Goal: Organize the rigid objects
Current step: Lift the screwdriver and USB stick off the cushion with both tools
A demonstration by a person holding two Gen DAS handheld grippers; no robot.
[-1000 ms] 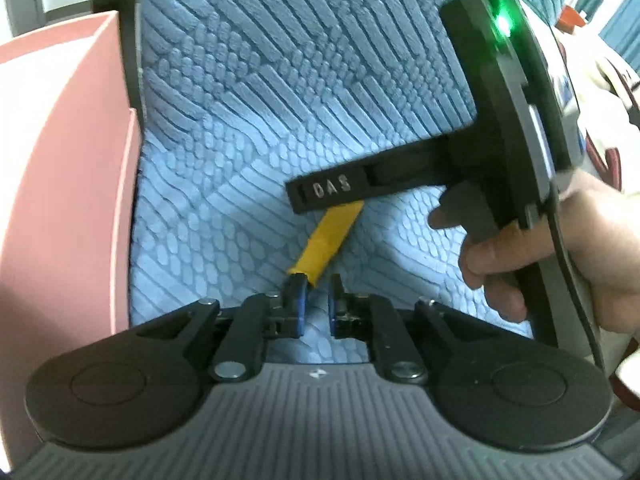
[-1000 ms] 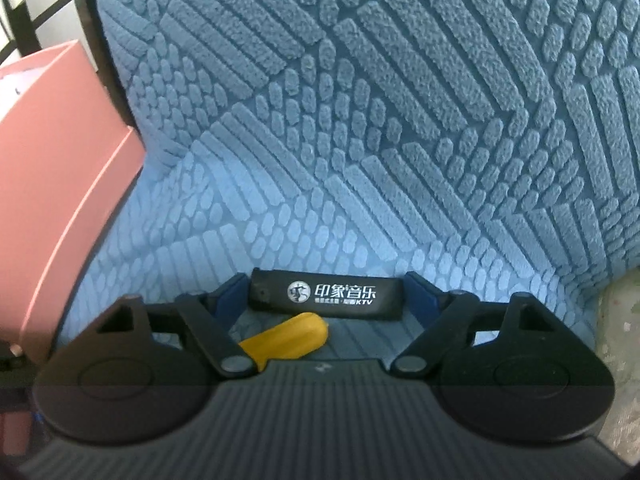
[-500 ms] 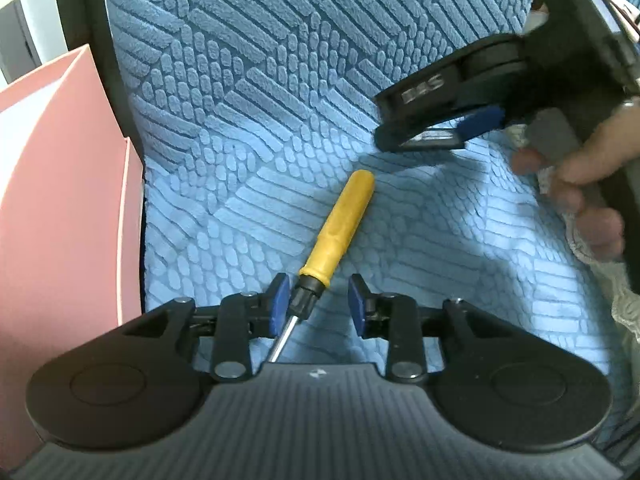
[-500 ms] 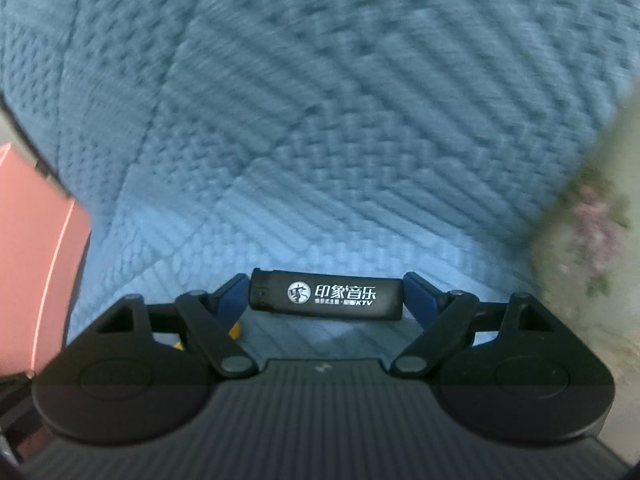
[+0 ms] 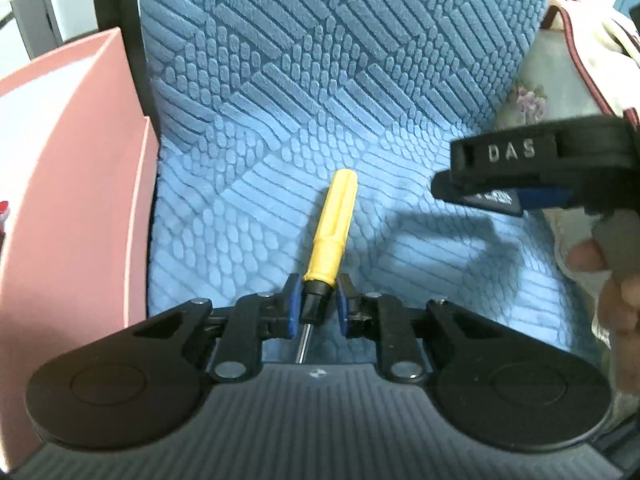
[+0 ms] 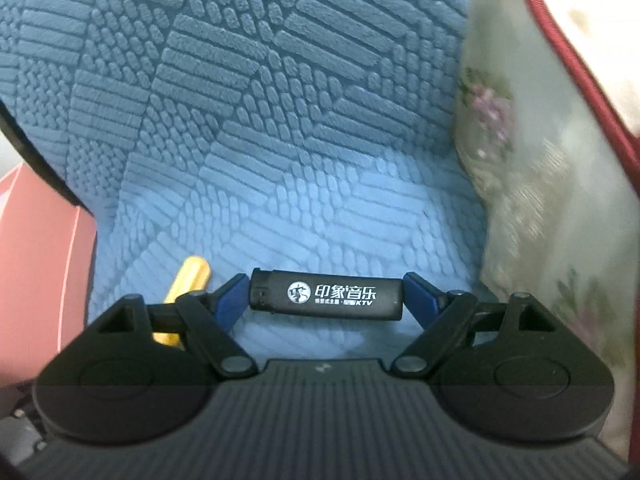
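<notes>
The left gripper (image 5: 316,307) has its jaws closing around the black collar of the yellow-handled screwdriver (image 5: 331,224), which a second ago lay partly under the other tool; a sliver of gap shows on each side, so no firm grip yet. The screwdriver lies on the blue cushion (image 5: 360,100), nearer its left edge. The right gripper (image 6: 326,294), clamped end to end on the black lighter (image 6: 326,293), has lifted clear toward the cushion's right edge, freeing the screwdriver for pickup. The handle is fluted hard plastic, the shaft thin steel, the lighter smooth and glossy, the cushion ribbed plush. A pink box (image 5: 72,184) stands just beyond the left edge.
</notes>
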